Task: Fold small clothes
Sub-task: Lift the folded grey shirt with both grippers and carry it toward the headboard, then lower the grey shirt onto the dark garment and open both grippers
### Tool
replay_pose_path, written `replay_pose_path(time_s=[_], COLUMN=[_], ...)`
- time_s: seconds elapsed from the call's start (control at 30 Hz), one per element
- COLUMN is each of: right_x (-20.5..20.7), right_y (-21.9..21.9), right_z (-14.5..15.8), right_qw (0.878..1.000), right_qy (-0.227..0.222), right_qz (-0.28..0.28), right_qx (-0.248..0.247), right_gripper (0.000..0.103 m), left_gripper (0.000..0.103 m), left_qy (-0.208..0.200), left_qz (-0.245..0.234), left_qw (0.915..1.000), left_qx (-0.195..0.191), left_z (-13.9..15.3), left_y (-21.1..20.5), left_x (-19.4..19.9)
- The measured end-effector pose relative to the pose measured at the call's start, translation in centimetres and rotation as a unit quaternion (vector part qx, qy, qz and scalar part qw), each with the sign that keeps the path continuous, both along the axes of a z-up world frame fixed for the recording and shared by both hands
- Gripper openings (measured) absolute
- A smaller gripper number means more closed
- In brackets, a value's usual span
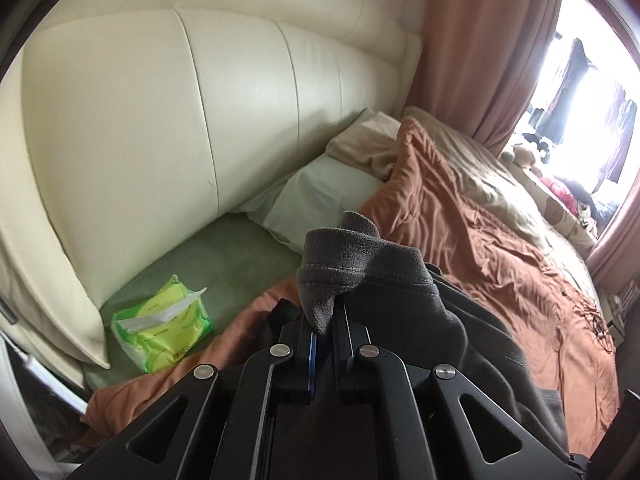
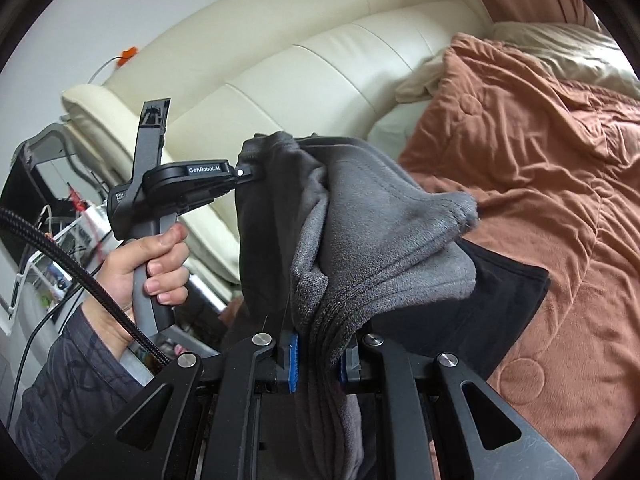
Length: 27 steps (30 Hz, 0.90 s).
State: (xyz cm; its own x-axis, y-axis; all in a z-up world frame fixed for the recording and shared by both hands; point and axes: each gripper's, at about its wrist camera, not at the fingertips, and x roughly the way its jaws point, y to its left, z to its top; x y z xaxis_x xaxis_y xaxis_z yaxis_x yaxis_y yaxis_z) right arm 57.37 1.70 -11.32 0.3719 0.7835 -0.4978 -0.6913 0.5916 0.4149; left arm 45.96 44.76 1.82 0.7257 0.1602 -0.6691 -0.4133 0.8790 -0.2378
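Above the quilt, both tongs pinch the grey garment.

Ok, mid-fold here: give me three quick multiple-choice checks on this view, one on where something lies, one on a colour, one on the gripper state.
1. Where does the green tissue pack lie?
A. On the green sheet beside the cream headboard
B. On top of the orange quilt
C. On the floor

2. What colour is the garment being handled?
A. White
B. Grey
C. Red

3. What is the state of the right gripper?
A. Open and holding nothing
B. Shut on the garment
C. Resting flat on the quilt

Answers:
1 A: the pack rests on the green sheet near the headboard, off the orange quilt.
2 B: the fleece cloth is grey in both wrist views.
3 B: grey cloth is pinched between its blue pads; the left gripper also clamps a corner.
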Motion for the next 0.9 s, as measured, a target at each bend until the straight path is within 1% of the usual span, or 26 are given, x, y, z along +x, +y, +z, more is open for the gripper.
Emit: replay_pose_path(time_s=[0.1,0.17,0.27,0.3,0.33,0.37,0.4,0.43,0.47,0.5,0.6,0.7,0.77,0.8,0.83,0.87,0.9], right_x=[2.0,3.7,6.0,7.0,8.1,8.9,9.9,10.5,11.3,11.7,13.1,14.3,15.1,15.3,15.4,15.3,15.3], right_y=[0.2,-0.2,0.2,0.3,0.2,0.0,-0.2,-0.3,-0.3,-0.2,0.8,2.0,2.5,2.7,2.7,2.5,2.1], right_z=[-1.4,-2.6,-4.7,-5.7,-6.8,-7.6,-8.7,-9.4,-10.3,-10.8,-12.4,-12.9,-13.0,-12.7,-12.1,-10.9,-10.2], right_qw=[1.0,0.999,0.997,0.995,0.993,0.99,0.986,0.984,0.979,0.975,0.963,0.96,0.959,0.961,0.966,0.974,0.977], right_qy=[0.017,0.038,0.059,0.076,0.105,0.126,0.156,0.174,0.198,0.213,0.253,0.26,0.266,0.259,0.241,0.207,0.19], right_qz=[-0.013,-0.02,-0.049,-0.054,-0.056,-0.056,-0.05,-0.04,-0.023,-0.018,-0.01,-0.012,-0.03,-0.037,-0.049,-0.072,-0.082], right_qx=[-0.002,0.011,-0.012,-0.018,-0.016,-0.01,0.008,0.023,0.047,0.059,0.089,0.098,0.095,0.088,0.078,0.062,0.058], right_gripper=[0.011,0.011,0.014,0.015,0.017,0.019,0.024,0.026,0.027,0.03,0.031,0.031,0.031,0.031,0.031,0.031,0.031], left_gripper=[0.005,0.005,0.007,0.008,0.017,0.024,0.039,0.047,0.047,0.047,0.047,0.047,0.047,0.047,0.047,0.047,0.047], left_qy=[0.015,0.021,0.024,0.029,0.038,0.054,0.07,0.078,0.081,0.085,0.104,0.114,0.118,0.119,0.122,0.126,0.131], left_qz=[0.0,0.0,-0.002,0.001,0.008,0.021,0.039,0.051,0.057,0.058,0.058,0.054,0.054,0.056,0.054,0.051,0.048], left_qw=[0.9999,0.9998,0.9997,0.9996,0.9992,0.9983,0.9968,0.9956,0.995,0.9945,0.9929,0.9918,0.9915,0.9913,0.991,0.9906,0.9902], left_qx=[-0.003,-0.004,-0.004,-0.006,-0.005,0.0,0.006,0.012,0.015,0.015,0.01,0.019,0.006,-0.004,-0.007,-0.007,-0.008], left_z=[-2.0,-3.2,-5.6,-6.6,-7.5,-8.5,-9.2,-9.7,-10.2,-10.6,-11.0,-10.9,-10.8,-10.8,-10.9,-11.3,-11.3], left_y=[0.9,1.1,1.1,1.1,1.1,1.2,1.4,1.5,1.5,1.5,1.0,0.1,-0.3,-0.5,-0.6,-0.9,-1.2], left_x=[2.0,3.0,4.9,5.6,6.2,6.8,7.2,7.2,7.1,7.0,6.2,5.2,4.5,3.9,3.6,3.5,3.1])
